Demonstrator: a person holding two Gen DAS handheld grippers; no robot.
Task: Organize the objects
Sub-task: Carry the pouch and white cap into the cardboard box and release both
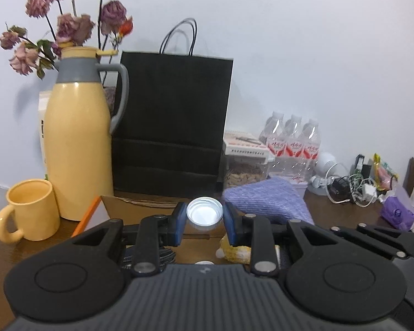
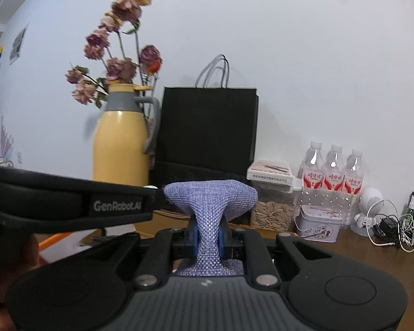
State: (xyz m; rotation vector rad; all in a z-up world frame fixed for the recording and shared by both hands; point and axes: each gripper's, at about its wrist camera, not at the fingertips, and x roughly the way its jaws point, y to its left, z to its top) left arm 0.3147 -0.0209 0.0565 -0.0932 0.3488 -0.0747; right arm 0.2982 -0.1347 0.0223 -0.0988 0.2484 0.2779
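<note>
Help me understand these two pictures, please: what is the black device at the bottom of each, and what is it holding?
Each picture comes from a camera mounted on a hand-held two-finger gripper, looking forward along its fingers; a person holds one in each hand. The left gripper is closed on a small round silver metal lid. The right gripper pinches a purple woven fabric pouch. Behind them, on the brown wooden table, stand a yellow thermos jug with a grey collar, a yellow mug, a black paper bag and three clear water bottles.
</note>
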